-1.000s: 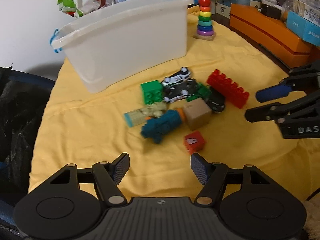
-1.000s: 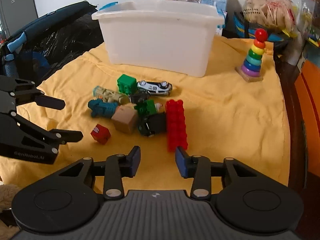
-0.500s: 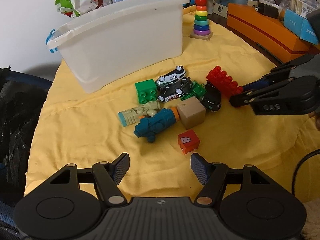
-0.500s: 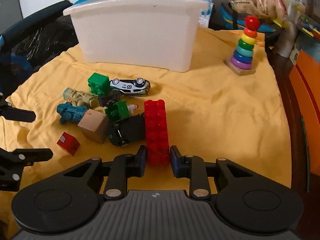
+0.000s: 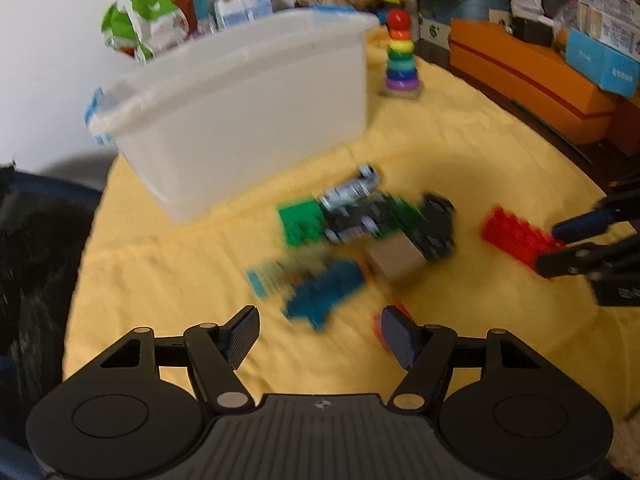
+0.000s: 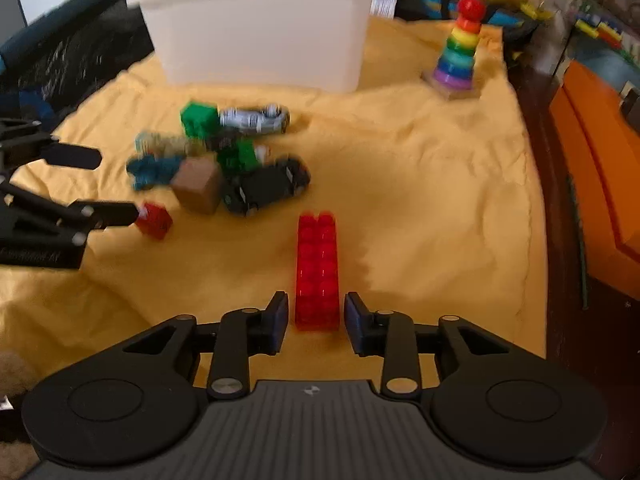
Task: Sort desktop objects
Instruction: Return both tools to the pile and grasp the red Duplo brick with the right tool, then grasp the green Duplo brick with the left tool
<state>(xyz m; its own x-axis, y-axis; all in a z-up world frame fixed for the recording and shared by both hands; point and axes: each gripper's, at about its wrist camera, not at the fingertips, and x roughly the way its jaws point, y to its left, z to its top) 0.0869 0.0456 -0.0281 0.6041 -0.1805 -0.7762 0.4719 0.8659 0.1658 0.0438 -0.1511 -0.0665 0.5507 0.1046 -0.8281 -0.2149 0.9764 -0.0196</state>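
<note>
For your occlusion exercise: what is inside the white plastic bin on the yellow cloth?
Neither view looks over the rim, so the white plastic bin shows only its cloudy outer wall. Its contents, if any, are hidden. Bags and cartons stand behind it.

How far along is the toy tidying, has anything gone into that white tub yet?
Barely started, as far as I can see. The white tub's inside is hidden, so nothing shows as sorted. In hand: the long red brick sits between the right gripper's jaws, which are opening with gaps either side. Left: the toy pile and small red cube on the yellow cloth.
</note>
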